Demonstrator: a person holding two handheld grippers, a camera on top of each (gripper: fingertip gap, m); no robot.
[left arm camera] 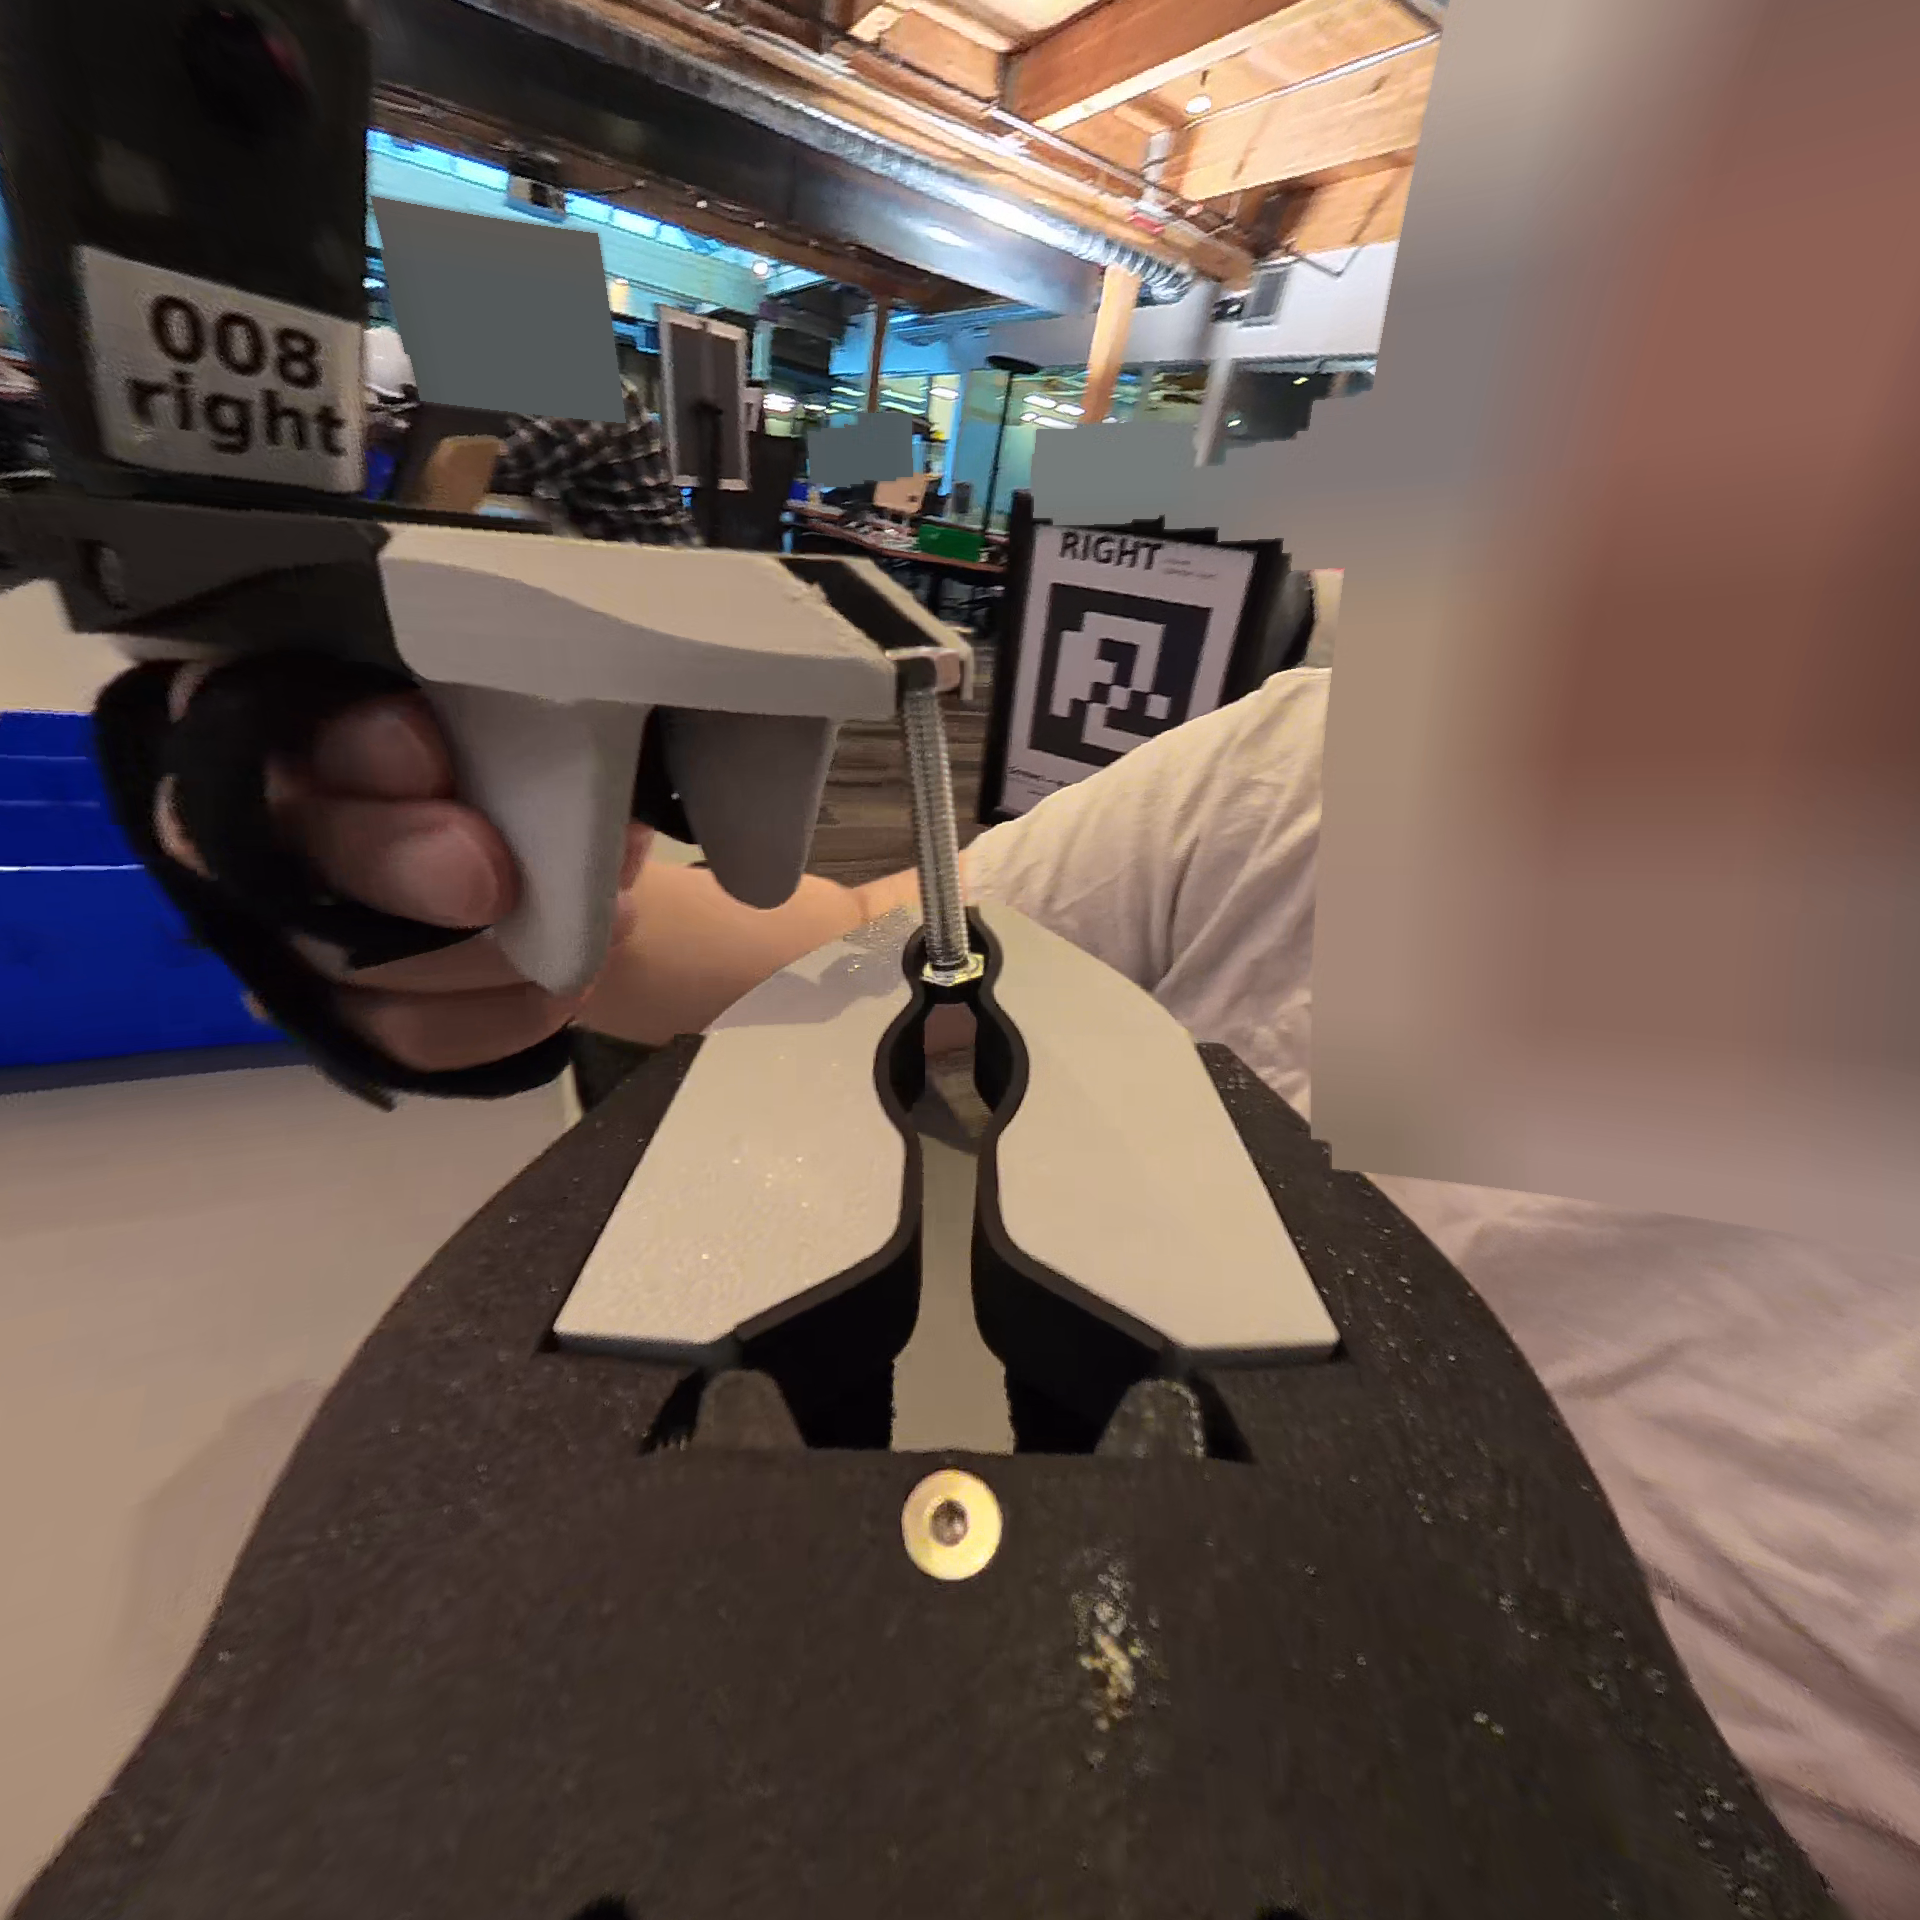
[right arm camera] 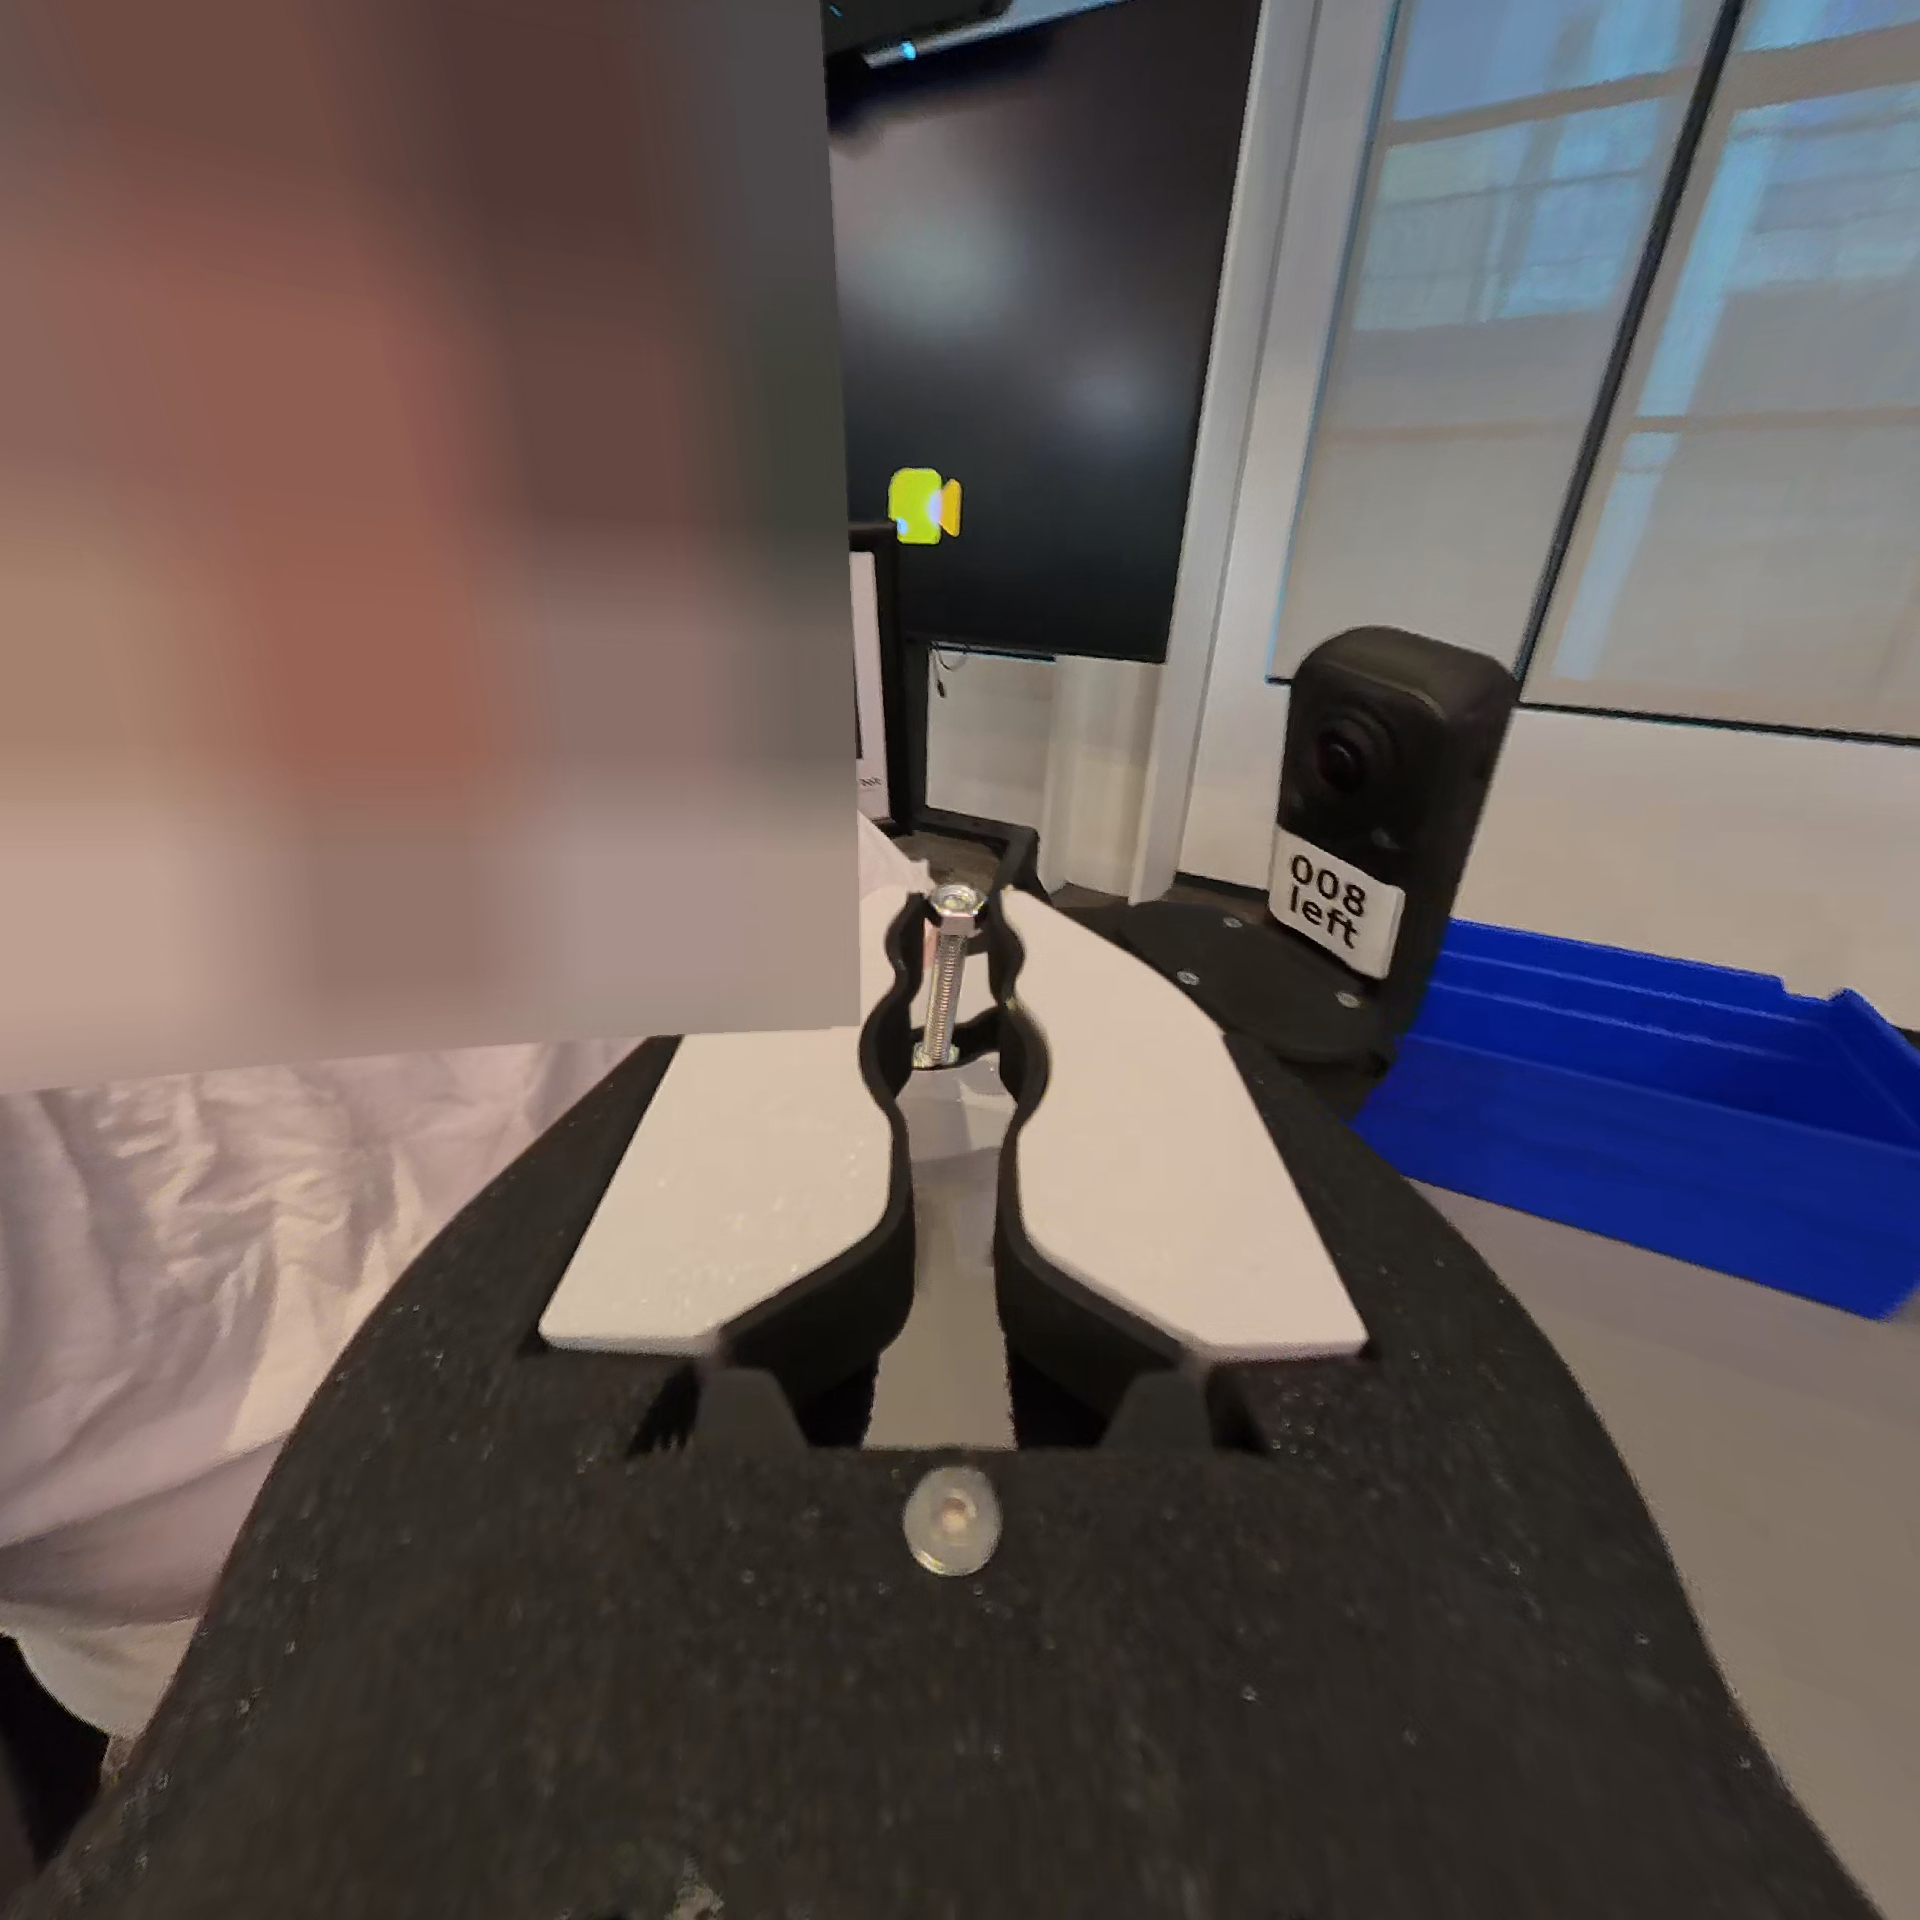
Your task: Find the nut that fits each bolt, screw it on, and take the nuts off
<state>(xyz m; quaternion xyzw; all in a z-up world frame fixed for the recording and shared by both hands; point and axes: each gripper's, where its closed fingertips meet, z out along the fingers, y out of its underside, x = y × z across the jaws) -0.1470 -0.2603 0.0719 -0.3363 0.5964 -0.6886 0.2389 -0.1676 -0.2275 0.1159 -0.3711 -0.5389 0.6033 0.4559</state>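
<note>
A long silver bolt (left arm camera: 930,821) hangs upright between my two grippers. My right gripper (right arm camera: 956,914) is shut on the bolt's head (right arm camera: 956,902). In the left wrist view the right gripper (left arm camera: 928,665) reaches in from the upper left, held by a gloved hand (left arm camera: 343,873). My left gripper (left arm camera: 948,961) is shut on a small silver nut (left arm camera: 945,975) that sits on the bolt's lower end. The nut also shows in the right wrist view (right arm camera: 938,1058), below the threaded shank (right arm camera: 943,987). Both are held in the air above the table.
A blue bin (right arm camera: 1662,1122) stands on the grey table (right arm camera: 1714,1455), and shows at the left in the left wrist view (left arm camera: 83,883). A person in a white shirt (left arm camera: 1143,831) is close behind the grippers. A black-and-white marker board (left arm camera: 1122,665) stands behind.
</note>
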